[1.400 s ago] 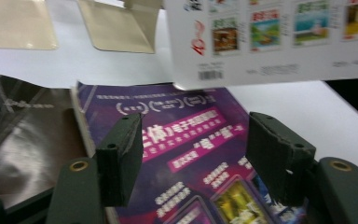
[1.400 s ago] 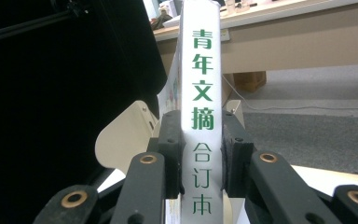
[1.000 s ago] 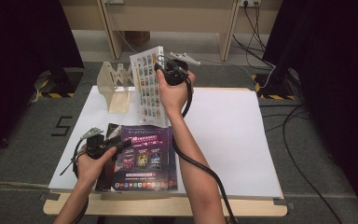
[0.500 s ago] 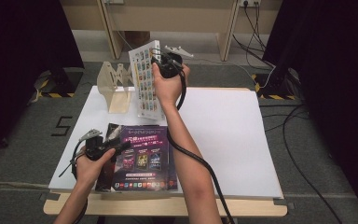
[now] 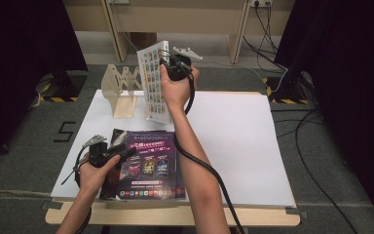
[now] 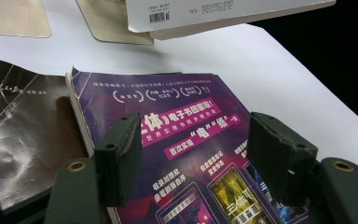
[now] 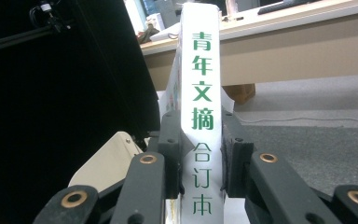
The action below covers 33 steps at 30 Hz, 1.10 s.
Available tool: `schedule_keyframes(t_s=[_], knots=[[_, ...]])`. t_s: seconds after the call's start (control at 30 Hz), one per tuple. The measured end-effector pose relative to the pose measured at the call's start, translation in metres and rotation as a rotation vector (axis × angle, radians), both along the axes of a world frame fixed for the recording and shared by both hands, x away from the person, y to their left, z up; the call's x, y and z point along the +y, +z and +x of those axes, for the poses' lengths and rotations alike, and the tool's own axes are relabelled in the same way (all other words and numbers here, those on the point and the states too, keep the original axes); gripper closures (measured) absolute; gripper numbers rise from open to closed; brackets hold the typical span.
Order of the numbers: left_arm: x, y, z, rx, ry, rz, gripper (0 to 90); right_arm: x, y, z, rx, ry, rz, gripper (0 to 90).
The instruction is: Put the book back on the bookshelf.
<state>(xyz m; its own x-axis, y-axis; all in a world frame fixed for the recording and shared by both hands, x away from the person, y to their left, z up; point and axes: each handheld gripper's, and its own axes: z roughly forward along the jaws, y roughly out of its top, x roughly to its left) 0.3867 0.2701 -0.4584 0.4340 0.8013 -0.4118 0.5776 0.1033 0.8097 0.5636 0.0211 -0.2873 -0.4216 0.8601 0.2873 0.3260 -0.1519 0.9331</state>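
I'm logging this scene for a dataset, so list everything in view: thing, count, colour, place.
Thick white book with green spine lettering: one, white with a grid of small colour pictures on its cover, held upright in the air above the table's far left.
Purple-covered book: one, purple with pink banners, flat at the near left.
Dark glossy booklet: one, black-brown, beside the purple book on its left.
Pale wooden book rack: one, beige, far left of the table.
White table top: one, white board on a wooden edge.
Left gripper: one, black, jaws open over the purple book.
Right gripper: one, black, shut on the white book's spine.
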Motion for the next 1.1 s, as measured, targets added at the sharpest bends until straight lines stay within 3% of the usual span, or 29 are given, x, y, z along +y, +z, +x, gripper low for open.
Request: schedule_keyframes(t_s=[0.37, 0.53, 0.77, 0.87, 1.1], knots=[[0.001, 0.000, 0.000, -0.001, -0.002, 0.001, 35.1, -0.001, 0.003, -0.001, -0.026, -0.014, -0.005, 74.4], [0.001, 0.000, 0.000, 0.002, -0.003, 0.003, 35.0, 0.001, 0.005, 0.001, -0.041, -0.030, -0.030, 74.5], [0.001, -0.001, 0.000, 0.004, -0.006, 0.007, 35.0, 0.007, -0.001, 0.009, -0.035, -0.035, -0.052, 74.4], [0.002, -0.002, 0.000, 0.006, -0.007, 0.009, 35.0, 0.008, -0.003, 0.013, -0.028, -0.041, -0.038, 74.5], [0.001, -0.003, 0.001, 0.009, -0.011, 0.005, 35.0, 0.009, 0.001, 0.016, -0.038, -0.052, -0.046, 74.4]])
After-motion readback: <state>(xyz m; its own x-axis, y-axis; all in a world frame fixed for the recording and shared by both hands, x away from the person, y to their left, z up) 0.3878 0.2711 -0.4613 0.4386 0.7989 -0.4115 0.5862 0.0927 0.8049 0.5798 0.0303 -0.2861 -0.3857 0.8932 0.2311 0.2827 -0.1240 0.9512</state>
